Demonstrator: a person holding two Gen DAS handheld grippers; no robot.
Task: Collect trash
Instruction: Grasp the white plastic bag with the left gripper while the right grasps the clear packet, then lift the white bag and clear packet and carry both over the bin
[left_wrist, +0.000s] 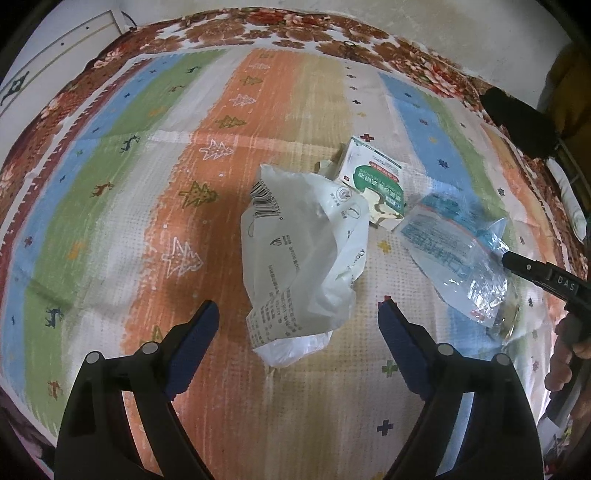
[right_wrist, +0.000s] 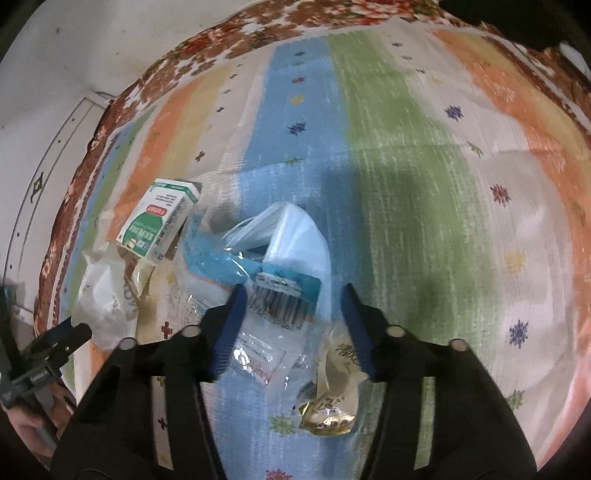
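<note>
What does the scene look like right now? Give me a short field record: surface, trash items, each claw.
surface: striped patterned cloth
trash 1: crumpled white plastic bag, centre
trash 2: green-and-white carton, behind the bag
trash 3: clear blue-printed wrapper
trash 4: small gold packet, under the wrapper's near end
left claw: open, straddling the white bag
right claw: open, around the wrapper

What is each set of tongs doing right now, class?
Left tongs: open, holding nothing, white plastic bag ahead between the tips.
Right tongs: open, straddling the clear blue-printed wrapper, not gripping.
</note>
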